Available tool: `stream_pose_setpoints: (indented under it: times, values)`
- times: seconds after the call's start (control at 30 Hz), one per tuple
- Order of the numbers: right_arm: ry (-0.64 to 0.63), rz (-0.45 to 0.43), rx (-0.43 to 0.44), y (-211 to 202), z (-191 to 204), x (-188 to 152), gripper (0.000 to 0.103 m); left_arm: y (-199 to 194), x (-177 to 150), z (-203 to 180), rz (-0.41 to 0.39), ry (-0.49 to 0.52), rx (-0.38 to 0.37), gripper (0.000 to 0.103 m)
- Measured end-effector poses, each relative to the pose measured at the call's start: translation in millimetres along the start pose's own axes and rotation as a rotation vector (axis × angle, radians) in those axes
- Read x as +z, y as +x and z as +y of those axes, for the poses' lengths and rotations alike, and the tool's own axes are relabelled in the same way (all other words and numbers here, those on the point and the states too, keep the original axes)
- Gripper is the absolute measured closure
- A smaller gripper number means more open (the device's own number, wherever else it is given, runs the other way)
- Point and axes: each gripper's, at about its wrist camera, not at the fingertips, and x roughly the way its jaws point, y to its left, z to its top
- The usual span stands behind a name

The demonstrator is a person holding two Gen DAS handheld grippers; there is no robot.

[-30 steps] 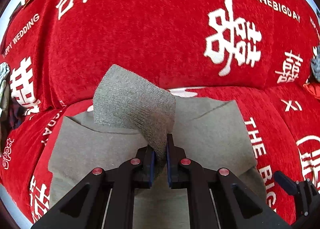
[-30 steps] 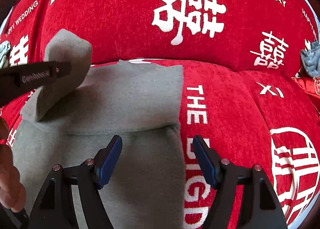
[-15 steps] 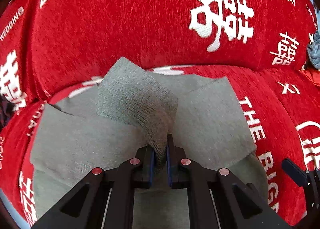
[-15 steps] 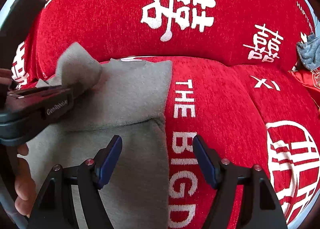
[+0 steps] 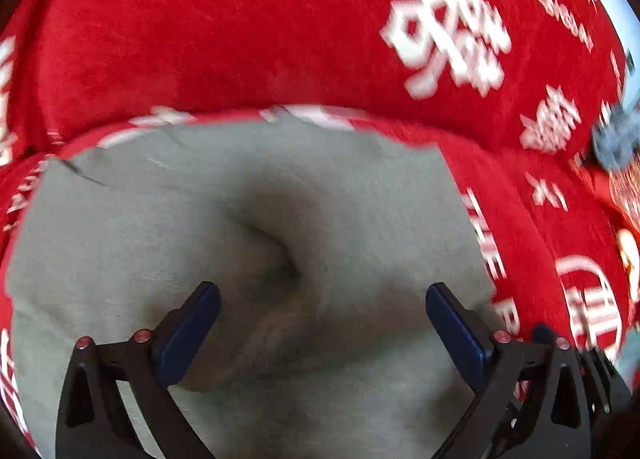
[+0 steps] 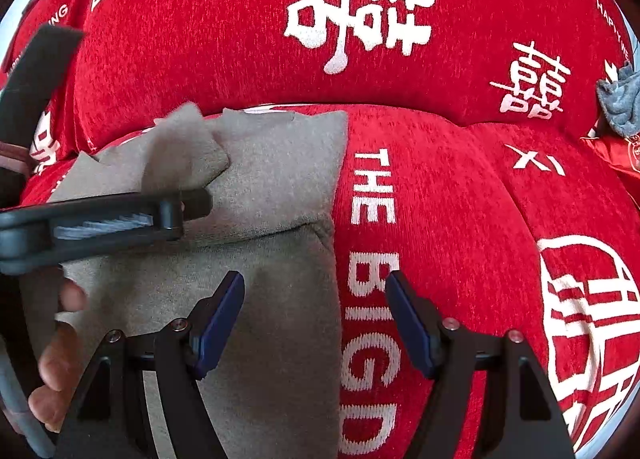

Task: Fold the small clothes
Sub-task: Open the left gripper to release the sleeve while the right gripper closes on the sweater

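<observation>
One grey garment (image 5: 248,219), sleeve folded in, L claw (image 5: 320,323) just opened.

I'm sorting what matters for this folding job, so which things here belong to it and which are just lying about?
Part of the job:
- grey garment
- left gripper, fingers open over it
- right gripper, open

Lying about:
- blue-grey cloth at far right
- red printed cover underneath

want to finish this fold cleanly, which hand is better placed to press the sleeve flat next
Left. The left gripper, fingers just opened, sits directly over the grey garment with the released sleeve. The right gripper straddles the garment's edge over the red cover.
</observation>
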Motion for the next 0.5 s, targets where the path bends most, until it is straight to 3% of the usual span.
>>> stream_pose_setpoints:
  times: [0.07, 0.17, 0.27, 0.4, 0.5]
  values:
    - [0.003, 0.001, 0.000, 0.1, -1.0, -0.2, 0.027, 1.3, 0.6, 2.1, 0.020, 0.002, -0.026, 0.000]
    - [0.006, -0.003, 0.003, -1.6, -1.6, 1.2, 0.027, -7.9, -1.5, 5.6, -0.006, 0.023, -0.029, 0.000]
    - [0.014, -0.018, 0.026, -5.4, 0.5, 5.3, 0.027, -22.9, -3.9, 18.0, -0.037, 0.023, -0.088, 0.000]
    - [-0.015, -0.032, 0.040, -6.5, 16.1, 16.1, 0.027, -38.3, -5.4, 50.5, -0.068, 0.000, -0.123, 0.000]
    - [-0.050, -0.045, 0.066, -5.8, 37.9, 27.8, 0.027, -42.5, -0.1, 89.2, -0.080, -0.084, -0.117, 0.000]
